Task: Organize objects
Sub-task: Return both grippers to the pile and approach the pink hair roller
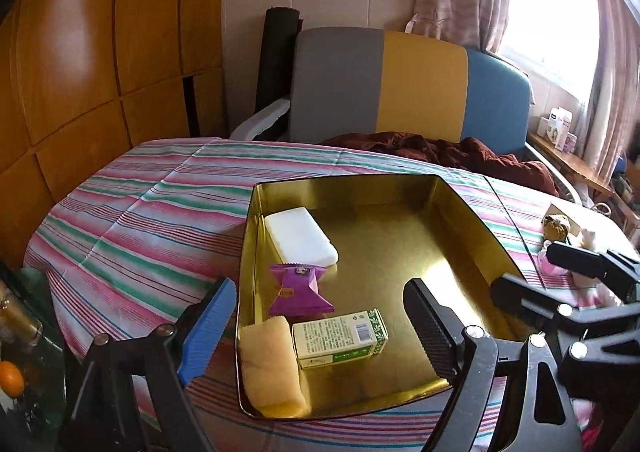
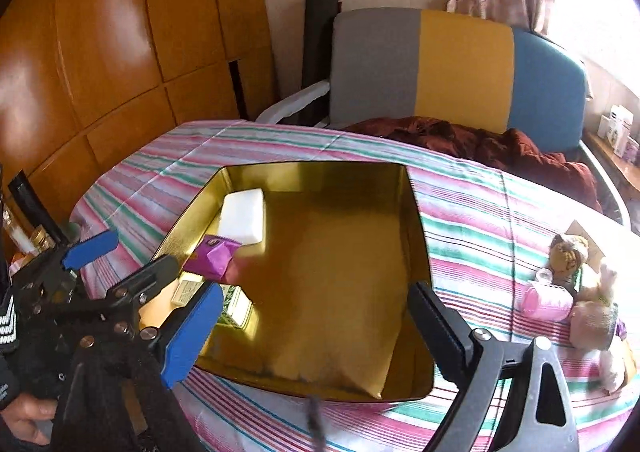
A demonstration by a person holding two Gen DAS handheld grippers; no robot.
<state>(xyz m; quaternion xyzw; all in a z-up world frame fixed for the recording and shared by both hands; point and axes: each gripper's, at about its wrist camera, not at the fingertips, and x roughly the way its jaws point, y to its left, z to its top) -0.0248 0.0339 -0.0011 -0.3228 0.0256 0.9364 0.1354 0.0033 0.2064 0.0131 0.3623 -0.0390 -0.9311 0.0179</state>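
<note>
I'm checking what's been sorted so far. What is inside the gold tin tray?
Inside the gold tin tray: a white bar, a purple wrapper, a green-and-white box and a yellow cloth. Anything under the cloth is hidden.

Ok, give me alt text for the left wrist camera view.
A gold tin tray on a striped tablecloth holds a white block, purple wrapper, green-and-white box and yellow cloth, all along its left side. The open left claw frames them, empty.

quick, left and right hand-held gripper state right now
Left hand-held gripper: open, holding nothing.
Right hand-held gripper: open, holding nothing.
</note>
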